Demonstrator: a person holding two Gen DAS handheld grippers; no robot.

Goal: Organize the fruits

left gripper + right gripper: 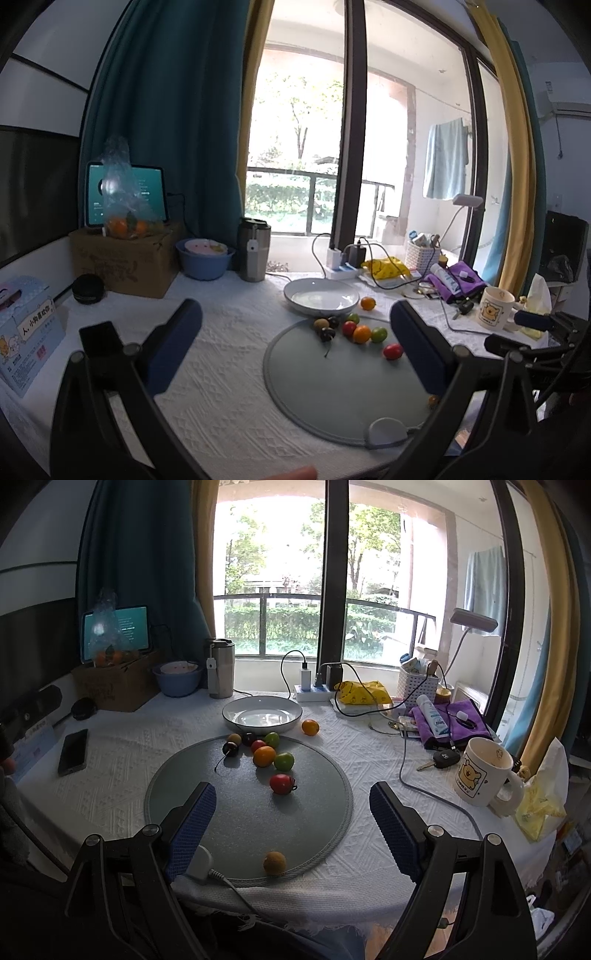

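- Along the far edge of the round grey mat [317, 812], clustering beside the empty white bowl [236, 716]: mixed small fruits [264, 756], likely staged for sorting into it.
- Sitting apart near the mat's middle, a red tomato [282, 783]; lying alone at the near edge, a brown fruit [274, 862]; resting off the mat beside the bowl, an orange one [310, 727].
- Hovering over the near edge, spread wide and gripping nothing: right gripper [291, 823].
- Hanging likewise released above the tablecloth, left of the mat: left gripper [295, 339].
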